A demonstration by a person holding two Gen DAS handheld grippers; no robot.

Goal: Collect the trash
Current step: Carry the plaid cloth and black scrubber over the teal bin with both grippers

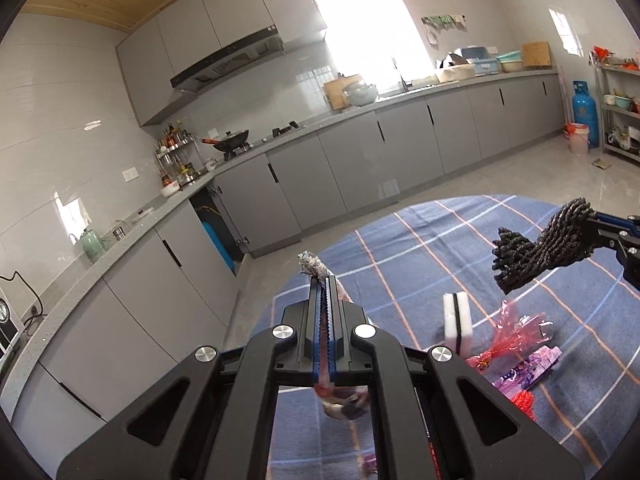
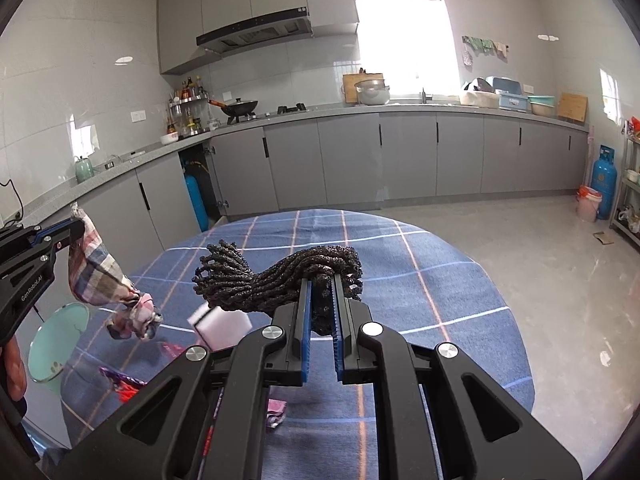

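Your left claw point(image 1: 327, 280) is clamped on a plaid cloth point(image 2: 94, 272), which hangs from it above the round surface point(image 2: 440, 280) with the blue checked covering. Your right claw point(image 2: 322, 286) grips a dark knotted rope bundle point(image 2: 280, 276), held over the same surface. Below the bundle, a white sponge block point(image 1: 457, 322) sits on the surface, with a pink cellophane wrapper point(image 1: 516, 330) and a purple packet point(image 1: 528, 368) just beside that block.

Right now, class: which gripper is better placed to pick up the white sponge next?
Neither is free: the left gripper is shut on a plaid cloth, the right gripper on a black net. The sponge lies nearer the right.
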